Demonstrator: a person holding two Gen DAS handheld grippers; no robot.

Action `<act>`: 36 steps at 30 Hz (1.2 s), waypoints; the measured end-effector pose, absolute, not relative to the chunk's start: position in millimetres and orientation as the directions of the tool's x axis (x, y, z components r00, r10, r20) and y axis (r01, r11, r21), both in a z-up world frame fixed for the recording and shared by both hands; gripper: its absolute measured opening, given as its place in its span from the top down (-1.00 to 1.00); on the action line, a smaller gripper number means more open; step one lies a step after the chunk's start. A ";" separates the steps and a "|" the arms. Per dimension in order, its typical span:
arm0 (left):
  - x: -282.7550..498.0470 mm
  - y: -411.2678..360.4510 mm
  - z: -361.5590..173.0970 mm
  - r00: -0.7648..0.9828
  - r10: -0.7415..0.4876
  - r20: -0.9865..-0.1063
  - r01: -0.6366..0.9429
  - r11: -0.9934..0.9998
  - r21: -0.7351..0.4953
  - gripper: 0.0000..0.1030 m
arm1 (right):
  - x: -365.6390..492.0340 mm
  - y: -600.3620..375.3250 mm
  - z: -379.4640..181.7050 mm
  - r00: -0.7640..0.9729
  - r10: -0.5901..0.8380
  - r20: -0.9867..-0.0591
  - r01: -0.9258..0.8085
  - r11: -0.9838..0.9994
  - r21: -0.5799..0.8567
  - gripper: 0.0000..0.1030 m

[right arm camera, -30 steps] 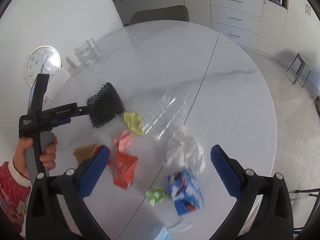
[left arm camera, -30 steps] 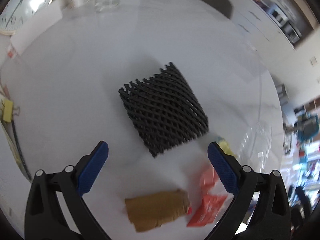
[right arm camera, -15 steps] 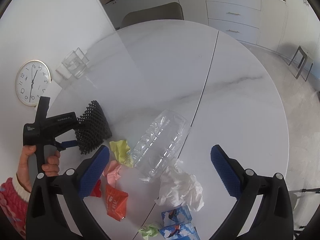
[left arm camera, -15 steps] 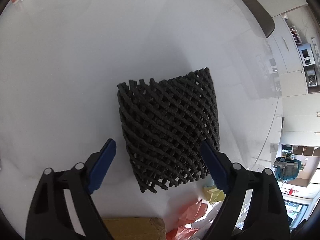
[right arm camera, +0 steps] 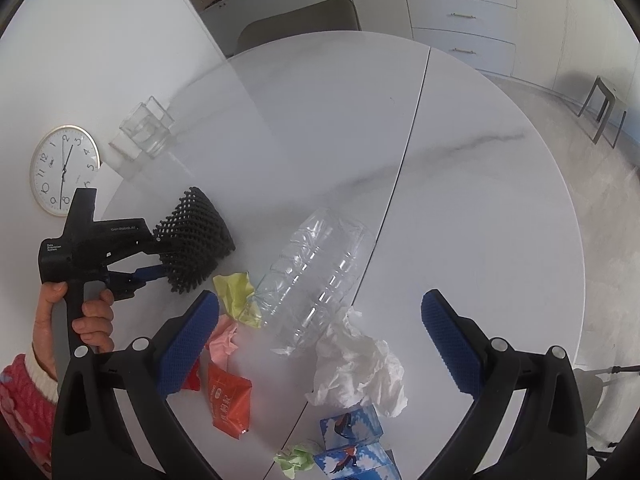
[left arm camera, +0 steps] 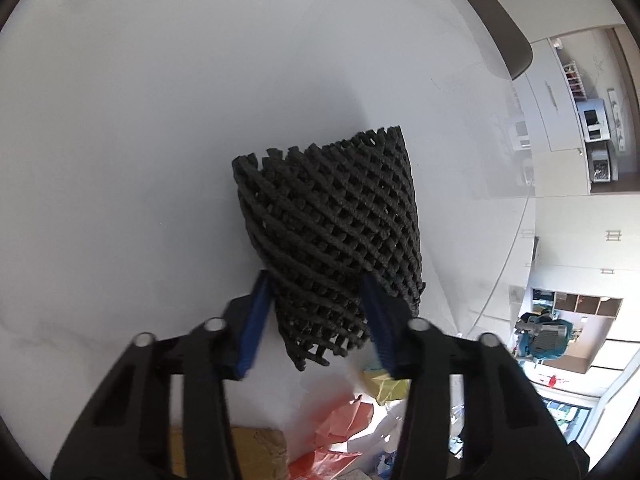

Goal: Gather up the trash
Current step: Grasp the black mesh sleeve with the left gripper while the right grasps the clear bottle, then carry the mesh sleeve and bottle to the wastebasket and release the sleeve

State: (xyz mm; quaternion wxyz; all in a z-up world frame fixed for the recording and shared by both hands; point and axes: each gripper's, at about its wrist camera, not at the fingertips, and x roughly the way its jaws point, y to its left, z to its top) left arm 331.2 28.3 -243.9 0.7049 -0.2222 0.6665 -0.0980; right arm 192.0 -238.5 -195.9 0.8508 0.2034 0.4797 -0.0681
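Observation:
My left gripper (left arm camera: 316, 308) is shut on the near end of a black foam net sleeve (left arm camera: 336, 216), which sits at the white table's surface; both also show in the right wrist view, the sleeve (right arm camera: 192, 236) at the left. My right gripper (right arm camera: 320, 336) is open and empty above the trash pile: a crushed clear plastic bottle (right arm camera: 316, 276), crumpled white tissue (right arm camera: 356, 372), yellow paper (right arm camera: 236, 296), pink paper (right arm camera: 224, 344), a red wrapper (right arm camera: 228, 400), a blue carton (right arm camera: 352, 444) and a green paper ball (right arm camera: 296, 458).
A round white marble table (right arm camera: 460, 184) holds everything. A clear glass (right arm camera: 146, 132) and a wall clock (right arm camera: 64, 170) stand at the far left. A chair (right arm camera: 300, 20) is behind the table. Brown cardboard (left arm camera: 256, 452) lies under my left gripper.
My left gripper moved forward onto the black net sleeve and closed on its near end. My right gripper drifted forward over the pile, still open.

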 end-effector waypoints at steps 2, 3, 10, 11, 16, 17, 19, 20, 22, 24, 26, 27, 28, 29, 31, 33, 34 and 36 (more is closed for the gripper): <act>331.0 26.4 -243.0 0.101 -0.407 -0.908 -0.136 0.898 -0.418 0.43 | 192.4 -241.1 -198.2 0.522 0.079 -0.849 0.325 0.902 0.283 -0.95; 331.5 26.6 -242.1 0.106 -0.398 -0.911 -0.129 0.903 -0.410 0.52 | 193.1 -241.8 -199.6 0.517 0.080 -0.852 0.332 0.899 0.285 -0.95; 330.4 36.7 -229.3 0.147 -0.414 -0.898 -0.053 0.903 -0.425 0.83 | 213.6 -254.5 -220.7 0.474 0.124 -0.872 0.456 0.813 0.363 -0.95; 329.8 38.8 -225.4 0.160 -0.423 -0.892 -0.031 0.901 -0.433 0.84 | 220.7 -254.1 -226.3 0.462 0.131 -0.877 0.480 0.794 0.372 -0.95; 323.2 50.7 -207.5 0.218 -0.439 -0.871 0.053 0.897 -0.439 0.84 | 250.3 -241.8 -250.3 0.400 0.122 -0.908 0.540 0.770 0.341 -0.95; 324.8 50.3 -205.9 0.225 -0.439 -0.870 0.061 0.897 -0.438 0.84 | 254.5 -240.0 -255.4 0.388 0.122 -0.914 0.552 0.764 0.336 -0.95; 324.6 56.1 -198.8 0.241 -0.454 -0.858 0.083 0.890 -0.448 0.84 | 263.6 -235.9 -268.1 0.358 0.132 -0.924 0.577 0.747 0.330 -0.95; 323.2 58.8 -193.9 0.255 -0.447 -0.857 0.097 0.894 -0.438 0.84 | 267.0 -234.0 -272.7 0.351 0.132 -0.927 0.582 0.745 0.326 -0.95; 320.7 62.7 -186.1 0.278 -0.439 -0.855 0.120 0.898 -0.422 0.84 | 271.1 -231.8 -276.3 0.350 0.125 -0.928 0.584 0.745 0.321 -0.86; 315.8 63.5 -176.1 0.307 -0.429 -0.849 0.142 0.903 -0.405 0.84 | 274.0 -229.4 -276.7 0.359 0.121 -0.925 0.574 0.753 0.322 -0.56; 313.5 65.6 -165.9 0.338 -0.409 -0.847 0.165 0.912 -0.375 0.84 | 276.4 -227.8 -275.7 0.367 0.115 -0.923 0.560 0.765 0.318 -0.24; 310.8 67.0 -160.9 0.353 -0.399 -0.846 0.178 0.917 -0.358 0.84 | 277.2 -227.6 -275.1 0.372 0.118 -0.921 0.553 0.768 0.322 -0.24; 310.5 63.4 -157.6 0.364 -0.390 -0.846 0.187 0.920 -0.343 0.84 | 277.6 -227.8 -273.9 0.378 0.115 -0.919 0.550 0.770 0.323 -0.23; 305.2 65.7 -151.7 0.383 -0.373 -0.845 0.206 0.926 -0.315 0.84 | 277.8 -226.9 -271.3 0.385 0.107 -0.917 0.543 0.777 0.319 -0.23; 297.5 64.2 -144.9 0.395 -0.364 -0.844 0.232 0.928 -0.292 0.84 | 275.0 -228.8 -265.9 0.398 0.097 -0.912 0.531 0.786 0.316 -0.23; 288.0 61.3 -137.4 0.396 -0.376 -0.838 0.254 0.921 -0.294 0.84 | 271.4 -229.8 -255.0 0.423 0.086 -0.902 0.519 0.793 0.319 -0.23; 281.2 60.1 -131.5 0.396 -0.385 -0.834 0.270 0.916 -0.296 0.84 | 268.7 -230.0 -246.2 0.440 0.082 -0.894 0.509 0.798 0.323 -0.23; 269.9 51.1 -120.6 0.397 -0.400 -0.826 0.299 0.907 -0.296 0.84 | 260.5 -230.4 -227.2 0.473 0.071 -0.878 0.486 0.811 0.327 -0.23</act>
